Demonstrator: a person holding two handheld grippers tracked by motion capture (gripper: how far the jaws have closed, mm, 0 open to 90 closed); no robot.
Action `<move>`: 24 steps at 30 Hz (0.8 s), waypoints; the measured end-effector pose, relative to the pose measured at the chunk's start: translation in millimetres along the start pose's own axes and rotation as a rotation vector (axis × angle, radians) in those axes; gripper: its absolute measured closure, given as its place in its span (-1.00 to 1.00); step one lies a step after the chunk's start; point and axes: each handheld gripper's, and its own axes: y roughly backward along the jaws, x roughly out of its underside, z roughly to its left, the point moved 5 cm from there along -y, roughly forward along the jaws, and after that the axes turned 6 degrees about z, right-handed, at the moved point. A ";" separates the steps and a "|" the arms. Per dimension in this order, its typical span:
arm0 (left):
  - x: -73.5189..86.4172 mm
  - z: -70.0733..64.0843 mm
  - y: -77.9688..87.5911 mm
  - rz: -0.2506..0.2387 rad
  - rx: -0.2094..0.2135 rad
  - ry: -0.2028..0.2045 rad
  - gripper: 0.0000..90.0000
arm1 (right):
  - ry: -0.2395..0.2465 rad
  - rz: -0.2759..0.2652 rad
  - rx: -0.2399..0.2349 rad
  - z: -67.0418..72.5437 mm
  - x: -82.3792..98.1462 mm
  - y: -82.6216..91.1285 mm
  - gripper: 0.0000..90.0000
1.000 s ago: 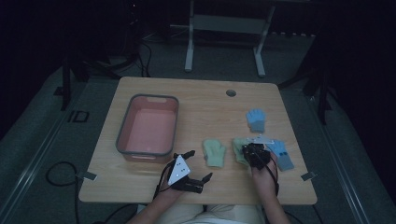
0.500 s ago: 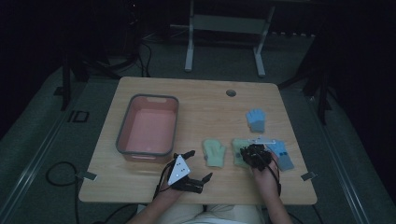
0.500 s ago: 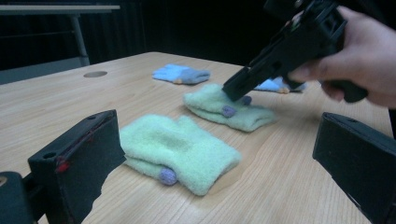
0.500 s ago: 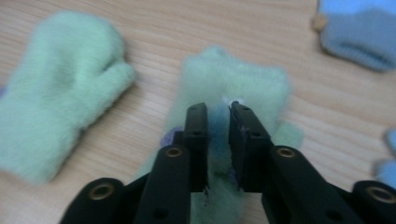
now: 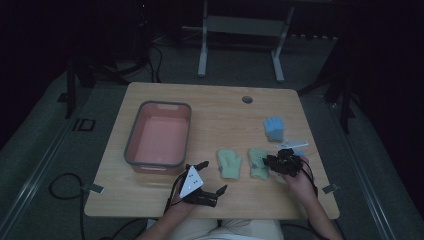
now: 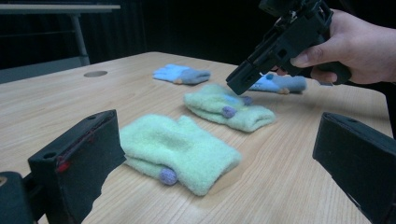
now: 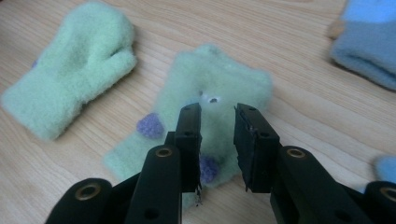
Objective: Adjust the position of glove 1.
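A: What colours are the two fuzzy fleece mittens [image 7: 70, 65] [image 7: 205, 116]?
B: Pale mint green, with small purple dots [image 7: 150, 125].
A: And the other knitted mittens [image 5: 274, 128]?
B: Light blue with greyer cuffs. The rectangular plastic tub [image 5: 159, 162] is salmon pink, grey-rimmed, on a light wood-grain table [image 5: 220, 107].

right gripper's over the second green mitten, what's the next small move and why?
Probably lower the right gripper onto the green mitten below it and close. Its jaws have just been opening, stand a little apart with nothing between them, and hang above the mitten's cuff end. The pink bin seems the likely destination. The left gripper sits open near the other green mitten.
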 end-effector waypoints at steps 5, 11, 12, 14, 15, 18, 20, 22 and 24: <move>0.0 0.3 0.0 0.000 0.001 0.005 -0.98 | 0.000 -0.003 -0.011 4.9 -0.9 -4.5 0.53; 0.1 -0.2 0.1 0.002 -0.001 -0.003 -0.98 | -0.023 0.034 0.019 4.2 9.0 -15.9 0.51; 0.1 -0.1 0.1 0.000 0.000 -0.002 -0.98 | -0.030 0.036 0.020 3.3 11.6 -16.2 0.62; 0.1 -0.2 0.0 0.001 -0.001 -0.003 -0.98 | -0.020 0.040 0.028 5.0 11.3 -16.3 0.76; 0.1 -0.2 0.0 0.002 -0.001 -0.004 -0.98 | -0.014 0.043 0.040 6.5 10.8 -16.5 0.81; 0.0 -0.1 0.0 0.002 -0.002 -0.003 -0.98 | -0.011 0.036 0.079 11.2 9.1 -17.2 0.89; 0.0 0.1 0.1 0.001 -0.001 0.002 -0.98 | -0.033 0.022 0.091 12.9 5.8 -13.6 0.90; 0.0 0.3 0.1 0.001 -0.002 0.003 -0.98 | -0.046 -0.008 0.091 16.6 -0.9 -5.9 0.91; 0.0 0.3 0.1 0.000 -0.001 0.005 -0.98 | -0.051 -0.041 0.097 22.4 -10.8 5.0 0.91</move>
